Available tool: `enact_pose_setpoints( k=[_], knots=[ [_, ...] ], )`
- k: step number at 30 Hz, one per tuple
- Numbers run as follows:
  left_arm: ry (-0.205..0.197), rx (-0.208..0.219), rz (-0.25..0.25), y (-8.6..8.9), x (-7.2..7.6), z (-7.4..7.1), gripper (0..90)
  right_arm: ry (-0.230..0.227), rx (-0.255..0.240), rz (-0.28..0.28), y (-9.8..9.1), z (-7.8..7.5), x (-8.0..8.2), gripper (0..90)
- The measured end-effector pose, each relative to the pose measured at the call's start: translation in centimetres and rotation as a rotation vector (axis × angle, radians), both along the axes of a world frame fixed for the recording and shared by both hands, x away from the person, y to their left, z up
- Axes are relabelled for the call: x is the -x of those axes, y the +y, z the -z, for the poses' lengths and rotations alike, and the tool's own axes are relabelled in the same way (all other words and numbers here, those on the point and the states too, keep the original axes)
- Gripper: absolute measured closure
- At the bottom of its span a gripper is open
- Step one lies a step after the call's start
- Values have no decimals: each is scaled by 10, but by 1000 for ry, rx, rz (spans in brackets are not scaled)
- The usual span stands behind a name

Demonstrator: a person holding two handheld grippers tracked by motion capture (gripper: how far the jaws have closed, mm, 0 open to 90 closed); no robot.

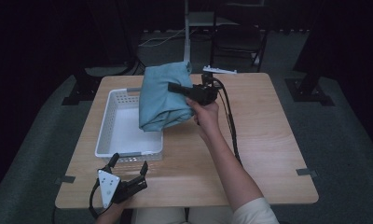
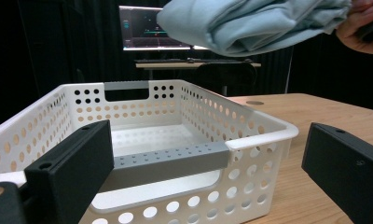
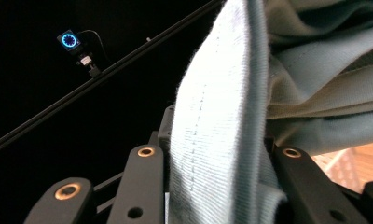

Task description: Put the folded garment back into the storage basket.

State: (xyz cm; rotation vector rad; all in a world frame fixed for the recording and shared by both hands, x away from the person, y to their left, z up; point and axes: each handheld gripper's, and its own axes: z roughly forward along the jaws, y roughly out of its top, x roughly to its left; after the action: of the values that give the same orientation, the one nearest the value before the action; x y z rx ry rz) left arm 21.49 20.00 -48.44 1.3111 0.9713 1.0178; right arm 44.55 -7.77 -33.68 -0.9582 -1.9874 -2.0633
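Dark curtains ring a wooden table [image 1: 268, 154]. Above the white basket [image 1: 111, 135], at its far right corner, hangs a folded light-blue cloth [image 1: 163, 95], pinched in the right gripper [image 1: 177, 88]. Near the basket's front rim, the left gripper [image 1: 128, 168] rests, jaws apart and empty.

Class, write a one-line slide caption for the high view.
Right gripper carries folded blue cloth above white basket.

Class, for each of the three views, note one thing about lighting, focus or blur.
High view: dim, dark surroundings; the pale wooden table is lit evenly. Left gripper view: the white perforated plastic basket is sharp, the near black jaws soft. Right gripper view: the folded light-blue cloth is bright against a black background.
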Motion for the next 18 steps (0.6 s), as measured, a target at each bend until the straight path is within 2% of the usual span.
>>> enact_pose_setpoints(
  k=[8, 11, 18],
  knots=[
    [0, -1, 0, 0, 0, 0, 34, -1, 1, -26, 24, 4, -2, 681],
    [0, -1, -1, 0, 0, 0, 34, 21, -25, -32, 34, 9, -5, 676],
    [0, 0, 0, 0, 0, 0, 34, 28, -26, -45, 48, 16, -7, 675]
  ],
)
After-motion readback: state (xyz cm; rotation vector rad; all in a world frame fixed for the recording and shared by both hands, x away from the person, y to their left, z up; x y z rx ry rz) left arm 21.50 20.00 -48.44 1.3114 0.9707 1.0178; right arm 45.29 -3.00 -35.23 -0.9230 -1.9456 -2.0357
